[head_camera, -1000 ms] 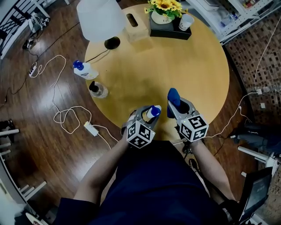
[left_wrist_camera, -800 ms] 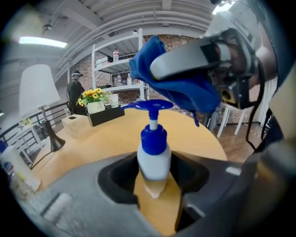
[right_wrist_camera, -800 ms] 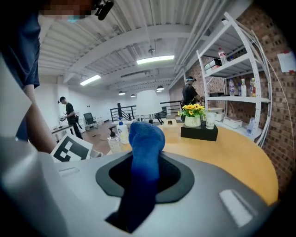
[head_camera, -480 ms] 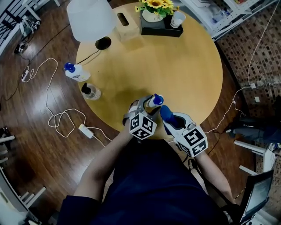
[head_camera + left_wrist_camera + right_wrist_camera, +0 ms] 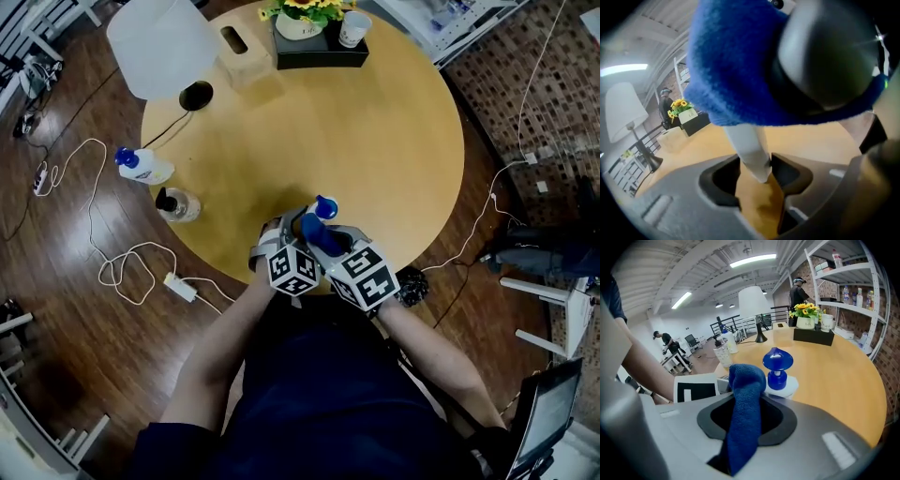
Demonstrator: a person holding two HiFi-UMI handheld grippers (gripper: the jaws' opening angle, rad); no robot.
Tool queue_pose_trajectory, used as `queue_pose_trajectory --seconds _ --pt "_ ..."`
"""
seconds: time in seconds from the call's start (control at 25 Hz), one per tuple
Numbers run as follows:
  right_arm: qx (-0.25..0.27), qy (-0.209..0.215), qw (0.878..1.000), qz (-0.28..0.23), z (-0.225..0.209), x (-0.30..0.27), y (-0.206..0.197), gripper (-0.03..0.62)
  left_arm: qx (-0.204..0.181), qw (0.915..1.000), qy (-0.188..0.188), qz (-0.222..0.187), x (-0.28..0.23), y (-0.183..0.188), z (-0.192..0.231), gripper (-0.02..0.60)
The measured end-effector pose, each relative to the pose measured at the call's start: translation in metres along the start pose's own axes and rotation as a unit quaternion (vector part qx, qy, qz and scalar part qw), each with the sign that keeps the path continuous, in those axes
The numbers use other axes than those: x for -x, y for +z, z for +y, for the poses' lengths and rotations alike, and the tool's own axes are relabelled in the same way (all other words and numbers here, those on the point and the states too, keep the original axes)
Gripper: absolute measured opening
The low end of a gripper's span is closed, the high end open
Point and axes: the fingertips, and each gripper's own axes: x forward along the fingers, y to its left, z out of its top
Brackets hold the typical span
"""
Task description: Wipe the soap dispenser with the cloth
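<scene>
My right tool [image 5: 746, 420] has swung in from the side; its jaws are clamped on the cloth [image 5: 745, 394], which now lies against the dispenser [image 5: 325, 205] just below its blue pump, where a second ago the two were apart; my left tool [image 5: 757, 176] is clamped on the dispenser's white body; the worktop's [image 5: 375, 141] near edge lies under the dispenser; I judge contact is made and wiping can begin.
</scene>
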Motion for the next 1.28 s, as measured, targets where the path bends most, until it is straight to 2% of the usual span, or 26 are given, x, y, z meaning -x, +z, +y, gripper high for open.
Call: queue_pose_trajectory --seconds 0.12,0.36,0.44,0.52,0.6,0.68,0.72,0.8,1.04,1.28 --pt "-0.023 -0.012 1.000 -0.002 -0.010 0.008 -0.006 0.101 0.008 0.9999 -0.005 -0.007 -0.002 0.002 0.000 0.201" --pt "-0.094 -0.047 0.994 0.007 -0.047 0.029 -0.044 0.100 0.026 0.9995 -0.016 -0.001 -0.003 -0.001 -0.001 0.192" --pt "-0.096 -0.055 0.994 -0.004 -0.059 0.034 -0.046 0.100 0.029 0.9993 -0.021 0.003 -0.003 -0.003 -0.002 0.192" --pt "-0.054 -0.042 0.997 -0.027 -0.057 0.038 -0.034 0.100 0.025 0.9993 -0.028 0.009 -0.002 -0.004 -0.002 0.192" --pt "0.019 -0.011 0.999 -0.041 -0.036 0.036 -0.019 0.101 0.016 0.9994 -0.028 0.013 0.000 -0.005 -0.001 0.196" --pt "0.081 0.011 0.996 -0.036 -0.010 0.026 -0.009 0.101 0.003 0.9998 -0.016 0.008 0.005 -0.003 0.001 0.206" --pt "0.096 0.017 0.995 -0.032 -0.001 0.020 -0.006 0.100 -0.006 1.0000 -0.007 0.004 0.007 0.000 0.003 0.225" --pt "0.092 0.026 0.995 -0.031 0.007 0.010 -0.004 0.100 -0.018 0.9998 0.003 -0.002 0.008 0.006 0.006 0.255" --pt "0.065 0.008 0.998 -0.019 -0.032 0.018 -0.021 0.101 -0.025 0.9993 -0.027 -0.010 0.006 0.012 0.002 0.219" --pt "0.118 0.015 0.993 0.003 -0.049 0.025 -0.009 0.101 -0.017 0.9992 -0.036 -0.011 0.007 0.015 0.000 0.212"
